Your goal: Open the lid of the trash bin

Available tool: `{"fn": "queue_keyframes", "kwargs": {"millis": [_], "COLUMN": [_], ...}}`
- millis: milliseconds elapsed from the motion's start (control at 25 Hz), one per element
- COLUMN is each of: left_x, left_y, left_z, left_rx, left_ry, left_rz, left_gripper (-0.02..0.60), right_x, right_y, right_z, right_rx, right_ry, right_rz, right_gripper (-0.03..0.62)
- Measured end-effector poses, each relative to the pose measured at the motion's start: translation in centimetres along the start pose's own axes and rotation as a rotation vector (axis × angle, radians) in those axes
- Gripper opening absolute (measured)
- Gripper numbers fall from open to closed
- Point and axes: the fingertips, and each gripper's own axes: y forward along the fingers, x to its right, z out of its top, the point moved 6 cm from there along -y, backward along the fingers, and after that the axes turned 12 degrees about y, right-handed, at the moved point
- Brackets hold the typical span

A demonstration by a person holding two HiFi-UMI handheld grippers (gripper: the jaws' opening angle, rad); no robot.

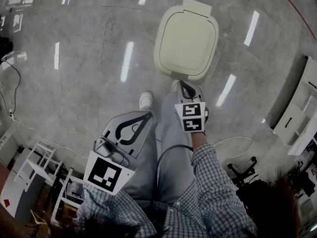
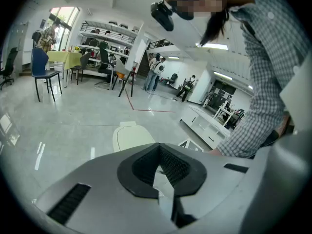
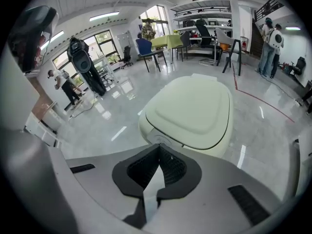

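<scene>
The trash bin (image 1: 186, 42) stands on the glossy floor right in front of the person, and its cream lid (image 3: 192, 106) lies flat and fully closed on the rim. The right gripper (image 1: 184, 87) hovers just at the bin's near edge. Its jaws are pressed together with nothing between them, and in the right gripper view they aim at the front of the lid. The left gripper (image 1: 147, 116) hangs well back from the bin beside the person's leg, also clenched on nothing. From there the bin (image 2: 129, 136) shows only as a pale shape beyond its tips. The lid looks like thin moulded plastic, so it is probably light, stiff and smooth, and a pinch on its domed top would likely slip. A raised tab (image 1: 197, 5) on the side of the bin away from the person looks like the hinge, so the lid should swing up from the near edge. A small rounded panel (image 3: 159, 139) sits under that near edge. It may be a push latch, though the pictures do not settle this. The sensible place to take hold is the front lip nearest the right gripper, either by hooking the closed tips under it or by pressing the panel. The bin itself may be light enough to slide on the polished floor if pushed sideways.
</scene>
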Motion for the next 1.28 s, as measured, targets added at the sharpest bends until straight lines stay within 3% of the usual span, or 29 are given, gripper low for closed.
{"fn": "queue_keyframes", "kwargs": {"millis": [600,1280], "left_x": [-0.5,-0.1], "left_y": [-0.4,-0.6], "left_z": [0.8,1.0], "left_rx": [0.019,0.023], "left_ry": [-0.003,0.007], "left_rz": [0.015,0.020], "left_gripper": [0.006,0.006], "right_x": [-0.2,-0.3], "right_y": [1.1,1.3], "right_z": [-0.4,-0.4], "right_rx": [-0.068,-0.070], "right_ry": [-0.005,-0.023], "right_rz": [-0.041,-0.040], "right_gripper": [0.018,0.018]}}
